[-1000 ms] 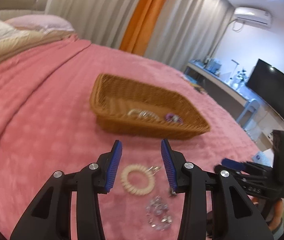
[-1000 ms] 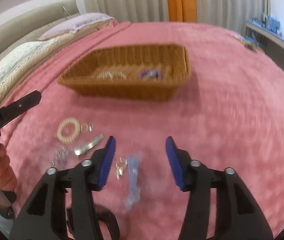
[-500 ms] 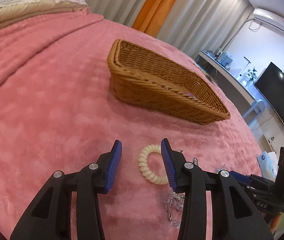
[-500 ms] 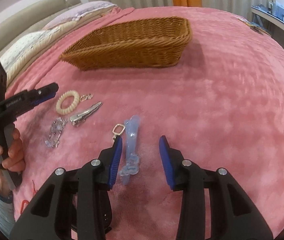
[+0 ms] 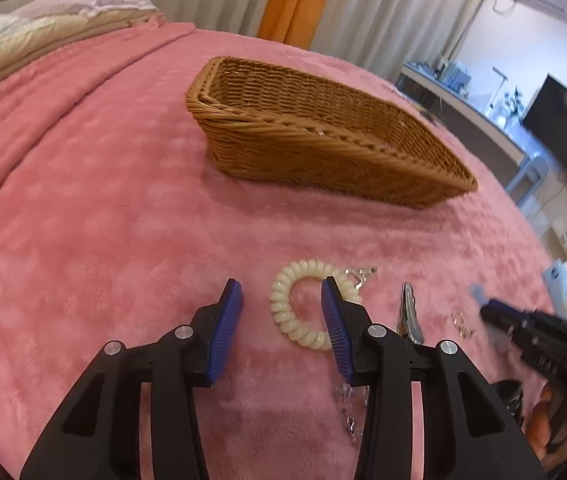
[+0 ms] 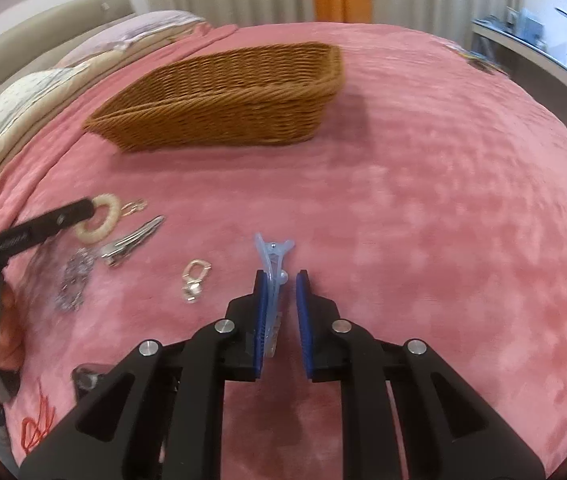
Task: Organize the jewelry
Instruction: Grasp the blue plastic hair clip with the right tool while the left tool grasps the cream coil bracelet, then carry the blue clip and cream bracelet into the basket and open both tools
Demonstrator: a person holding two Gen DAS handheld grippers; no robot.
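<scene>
The only lettering in view is small white print along the black arm of the left gripper [image 6: 88,209], seen from the right wrist camera; it is too blurred by motion to read, perhaps a short brand word. Nothing else carries legible text.

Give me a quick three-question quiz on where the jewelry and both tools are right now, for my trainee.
1. True or false: the blue clip lies inside the wicker basket.
2. What lies between the left tool's pads? A) silver clip B) cream spiral hair tie C) chain
3. Fill in: the right tool straddles the ___.
Key: 1 false, it is on the pink blanket. 2 B. 3 blue clip; the jaws have just been closing, with a gap visible at one pad.
</scene>
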